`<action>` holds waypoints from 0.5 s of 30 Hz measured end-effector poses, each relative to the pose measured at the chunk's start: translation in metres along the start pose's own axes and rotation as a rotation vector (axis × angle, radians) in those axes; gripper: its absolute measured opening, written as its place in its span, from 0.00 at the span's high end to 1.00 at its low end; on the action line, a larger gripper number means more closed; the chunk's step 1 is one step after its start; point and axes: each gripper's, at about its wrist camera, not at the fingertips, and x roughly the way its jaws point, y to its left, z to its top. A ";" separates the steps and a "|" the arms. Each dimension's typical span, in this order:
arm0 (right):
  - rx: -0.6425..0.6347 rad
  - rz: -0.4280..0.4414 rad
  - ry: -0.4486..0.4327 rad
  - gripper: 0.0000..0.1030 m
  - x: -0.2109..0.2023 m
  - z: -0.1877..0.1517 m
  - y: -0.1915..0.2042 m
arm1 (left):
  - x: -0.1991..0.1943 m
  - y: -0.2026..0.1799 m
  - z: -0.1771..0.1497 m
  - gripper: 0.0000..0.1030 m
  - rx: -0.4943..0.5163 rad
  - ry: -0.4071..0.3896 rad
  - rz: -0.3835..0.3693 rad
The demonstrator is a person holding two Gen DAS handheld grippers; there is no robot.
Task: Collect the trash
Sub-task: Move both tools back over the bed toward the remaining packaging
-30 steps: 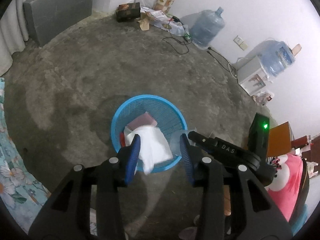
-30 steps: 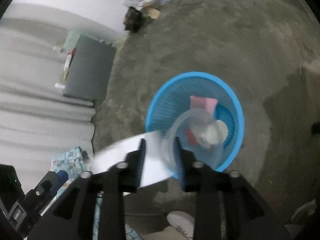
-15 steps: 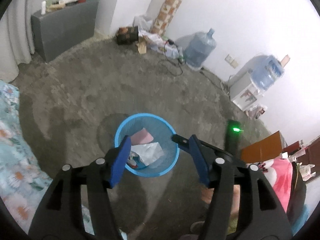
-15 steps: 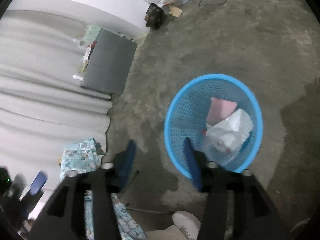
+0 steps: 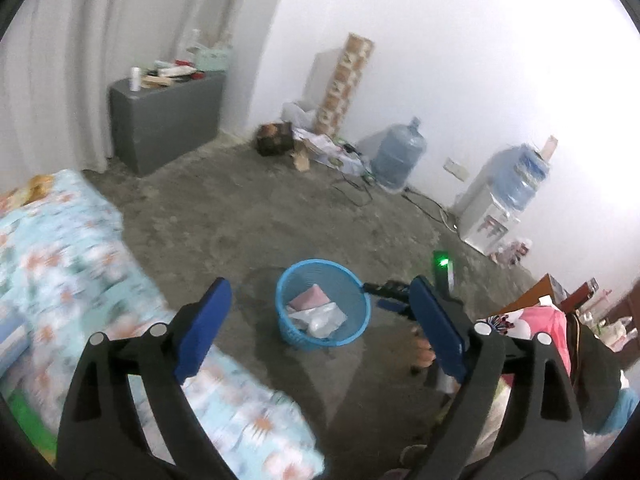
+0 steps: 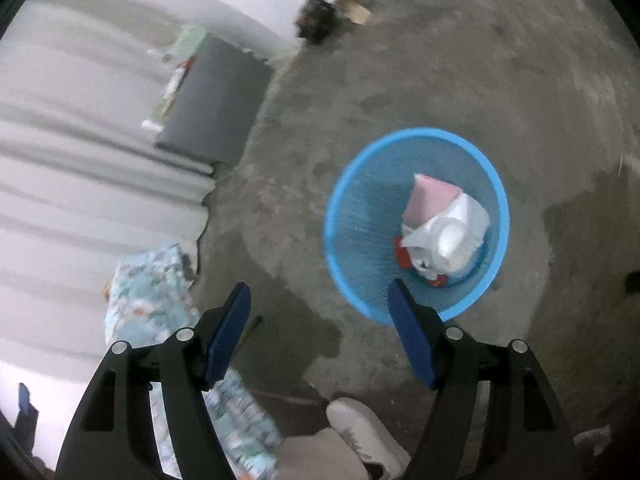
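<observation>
Both grippers stand empty, jaws spreading wider with nothing between the blue pads: the left gripper [image 5: 316,316] frames the blue mesh basket [image 5: 322,304] from well above, and the right gripper [image 6: 320,320] hangs just at the basket's [image 6: 416,220] near rim, its right pad overlapping the rim at about 6 o'clock. That basket stands upright on the grey concrete floor [image 5: 260,216], its mouth facing straight up, its long axis vertical. Inside, toward 3 o'clock in the right wrist view, lie a crumpled white plastic bag [image 6: 448,236], a pink flat packet [image 6: 430,200] tilted against the wall at 12 o'clock of the bag, and a red scrap [image 6: 402,256] at its 8 o'clock. In the left wrist view a floral blue bedcover [image 5: 80,264] fills the 9 o'clock side, close by the basket but apart from it. At 11 o'clock a grey cabinet [image 5: 164,120] stands before pale curtains; at 1 o'clock a large water bottle [image 5: 398,156] sits on the floor near cables, and a water dispenser [image 5: 496,208] stands at 2 o'clock. A person's light shoe [image 6: 368,436] shows at 6 o'clock in the right wrist view.
</observation>
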 end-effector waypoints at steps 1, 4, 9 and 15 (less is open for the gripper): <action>-0.039 0.009 0.003 0.33 -0.009 -0.003 0.019 | -0.018 0.006 -0.006 0.14 -0.010 -0.020 0.017; -0.132 0.032 0.015 0.33 -0.029 -0.013 0.069 | -0.062 0.022 -0.025 0.14 -0.040 -0.087 0.048; -0.222 0.144 0.047 0.23 -0.048 -0.041 0.149 | -0.138 0.050 -0.066 0.12 -0.068 -0.188 0.129; -0.304 0.305 0.168 0.21 -0.037 -0.091 0.242 | -0.210 0.092 -0.115 0.11 -0.151 -0.298 0.238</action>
